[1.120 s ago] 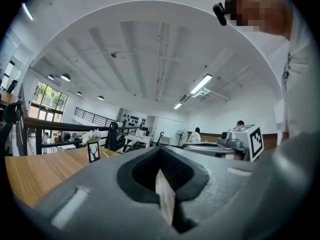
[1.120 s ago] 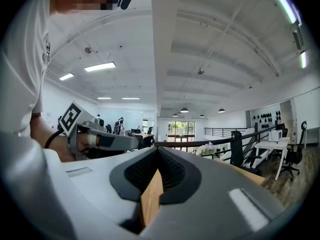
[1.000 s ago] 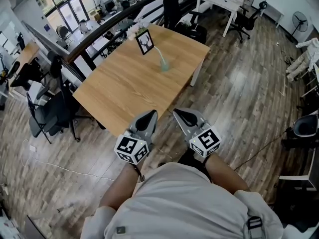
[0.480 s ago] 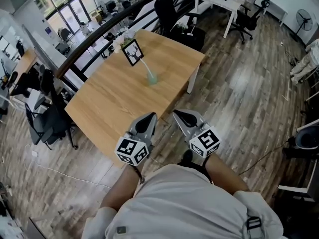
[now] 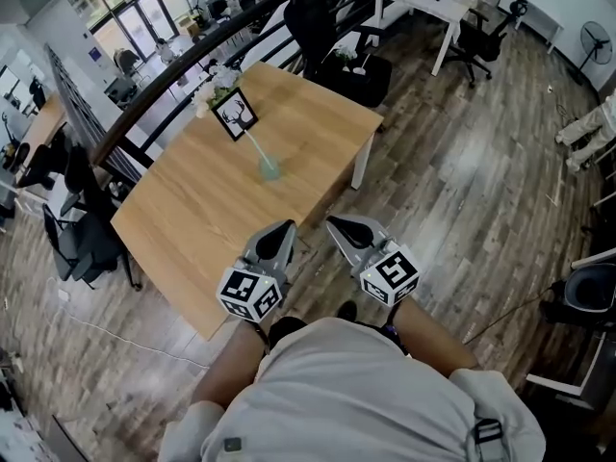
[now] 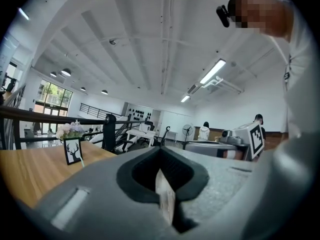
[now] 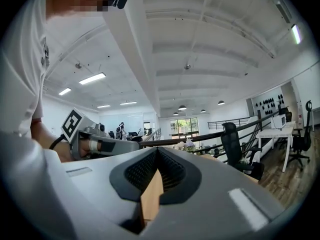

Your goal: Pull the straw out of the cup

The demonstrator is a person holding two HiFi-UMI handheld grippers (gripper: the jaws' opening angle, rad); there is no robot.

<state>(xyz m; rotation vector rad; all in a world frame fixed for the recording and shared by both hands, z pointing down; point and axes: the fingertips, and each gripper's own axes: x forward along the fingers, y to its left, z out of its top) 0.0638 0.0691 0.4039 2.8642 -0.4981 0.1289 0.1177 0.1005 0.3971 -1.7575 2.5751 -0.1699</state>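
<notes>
A pale green cup with a straw leaning out of it stands mid-table on the wooden table. Both grippers hover side by side over the floor at the table's near corner, well short of the cup. My left gripper is shut and empty. My right gripper is shut with nothing in it. In the left gripper view the closed jaws fill the bottom; the straw peeks past them and the cup is hidden. The right gripper view shows its jaws pressed together.
A deer picture frame and a flower bunch stand behind the cup. A black railing runs along the table's far side. Office chairs sit at the left, another chair beyond the table, and a white desk farther back.
The table and cup have slid left and nearer in the head view as the person walks up. Both grippers stay shut, side by side.
</notes>
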